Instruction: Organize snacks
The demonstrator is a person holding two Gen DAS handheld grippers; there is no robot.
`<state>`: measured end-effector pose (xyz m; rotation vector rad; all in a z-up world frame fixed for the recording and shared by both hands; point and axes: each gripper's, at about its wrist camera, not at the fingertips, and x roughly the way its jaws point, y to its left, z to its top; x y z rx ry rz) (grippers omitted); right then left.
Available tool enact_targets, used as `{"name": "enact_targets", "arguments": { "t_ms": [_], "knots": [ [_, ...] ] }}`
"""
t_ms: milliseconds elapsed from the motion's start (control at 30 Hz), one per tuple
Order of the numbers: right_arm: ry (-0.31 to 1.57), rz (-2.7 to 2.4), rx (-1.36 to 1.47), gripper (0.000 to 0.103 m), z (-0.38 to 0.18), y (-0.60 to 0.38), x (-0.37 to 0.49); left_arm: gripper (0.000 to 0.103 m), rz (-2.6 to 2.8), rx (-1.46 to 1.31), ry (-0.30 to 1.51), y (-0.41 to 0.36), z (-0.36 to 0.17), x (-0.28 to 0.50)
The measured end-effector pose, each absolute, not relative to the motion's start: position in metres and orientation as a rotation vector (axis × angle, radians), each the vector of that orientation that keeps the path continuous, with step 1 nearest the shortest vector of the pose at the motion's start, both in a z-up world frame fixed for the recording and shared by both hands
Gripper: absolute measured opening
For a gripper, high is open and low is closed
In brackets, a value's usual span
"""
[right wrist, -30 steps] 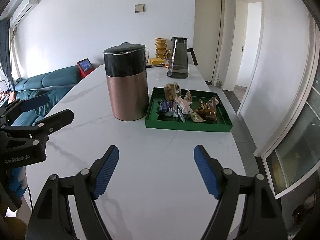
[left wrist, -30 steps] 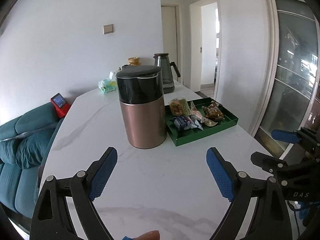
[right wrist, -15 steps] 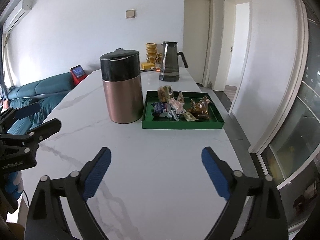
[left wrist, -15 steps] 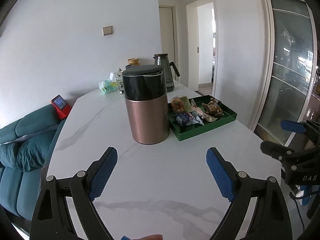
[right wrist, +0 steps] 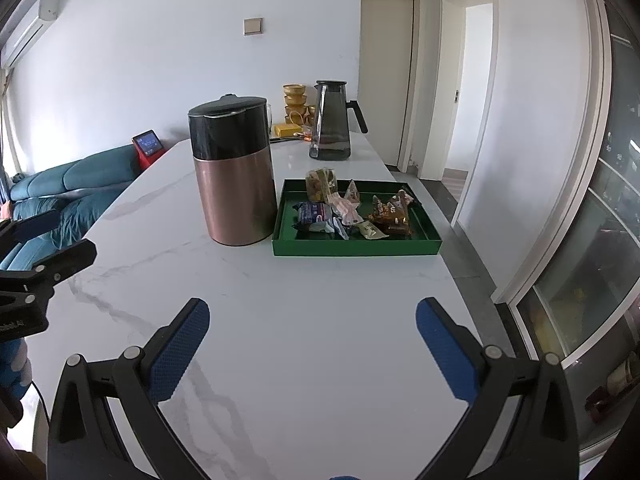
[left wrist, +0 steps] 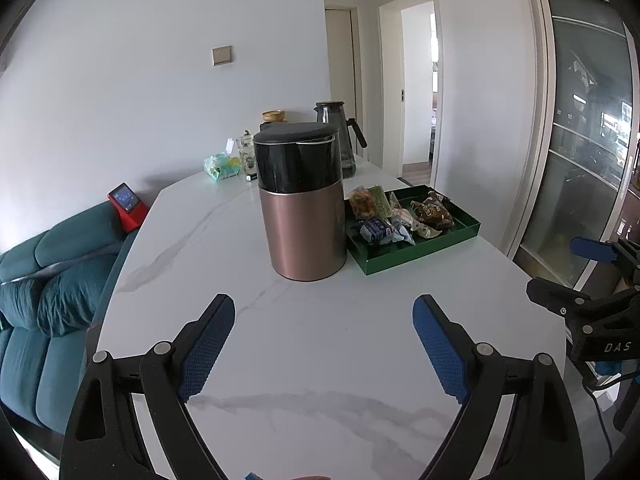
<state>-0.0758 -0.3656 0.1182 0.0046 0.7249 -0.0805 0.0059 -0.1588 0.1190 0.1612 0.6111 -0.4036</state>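
We are hovering both tools over the near end of the marble table (right wrist: 328, 344), nothing picked yet. Left gripper (left wrist: 324, 344) is standing wide and empty; right gripper (right wrist: 312, 344) is standing wide and empty too.

The snacks (right wrist: 352, 210) are lying in a loose heap inside the green tray (right wrist: 356, 249), well beyond both grippers. The tray is sitting toward the table's right side, just right of the copper canister (right wrist: 234, 184); we can't tell whether the two are touching.

Risks we are seeing:
- The wrappers are overlapping, so a wide pinch is likely grabbing two packets or crushing one.
- The tray wall is low, and a shallow reach is likely catching it and shoving the tray toward the right table edge, which is close by.
- The canister is tall and closed; a left-hand reach across toward the tray is risking a knock. If the snacks are going in there, the lid is needing opening first.
- The glass pitcher (right wrist: 331, 122) is standing beyond the tray, so overshooting is risky.

Room: the near half of the table is bare, giving a free approach lane. The right side is dropping off to floor beside the glass door (right wrist: 600, 240); the left is dropping toward the teal sofa (left wrist: 48, 280).
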Motion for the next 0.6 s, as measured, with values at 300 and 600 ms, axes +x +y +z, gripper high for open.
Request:
{"name": "enact_targets", "arguments": {
  "t_ms": [300, 600],
  "knots": [
    [0.761, -0.064, 0.011, 0.103, 0.104, -0.369, -0.069, 0.087, -0.392, 0.168, 0.642, -0.157, 0.112, 0.010],
    [0.784, -0.050, 0.015, 0.103, 0.096, -0.369, -0.062, 0.087, -0.385, 0.160, 0.668, -0.153, 0.104, 0.014]
  ]
}}
